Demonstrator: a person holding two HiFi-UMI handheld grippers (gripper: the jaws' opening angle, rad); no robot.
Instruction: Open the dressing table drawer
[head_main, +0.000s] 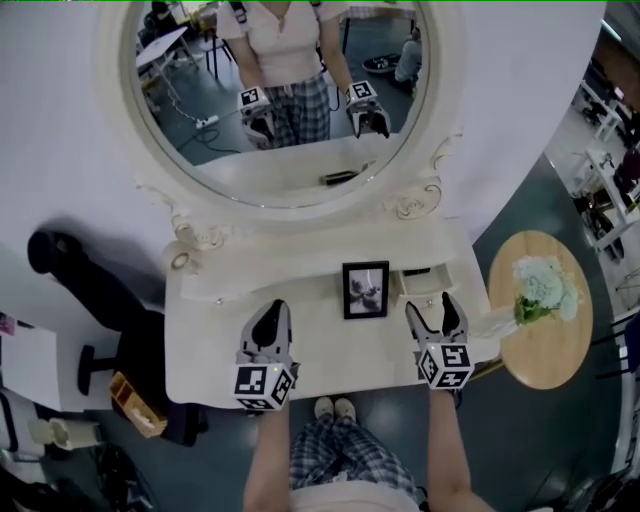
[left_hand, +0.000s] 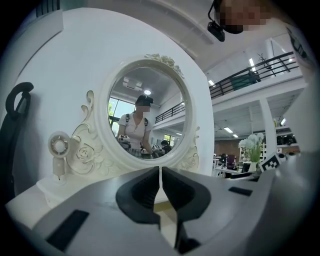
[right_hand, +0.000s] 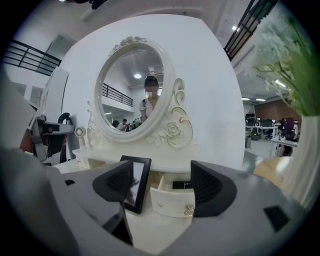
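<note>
Cream dressing table (head_main: 205, 345), glossy, with one oval mirror (head_main: 280, 90) in a carved rose-scroll frame. One small drawer (right_hand: 172, 202) with a metal knob is pulled out right of the single black picture frame (right_hand: 135, 182). Right gripper (right_hand: 162, 185) has its jaws spread wide and holds nothing, clear of the drawer. Left gripper (left_hand: 160, 172) has its jaws pressed together, empty.

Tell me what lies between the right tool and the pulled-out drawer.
Only bare tabletop, as the right gripper view shows; the drawer sits framed by the right tool, jaws open.
</note>
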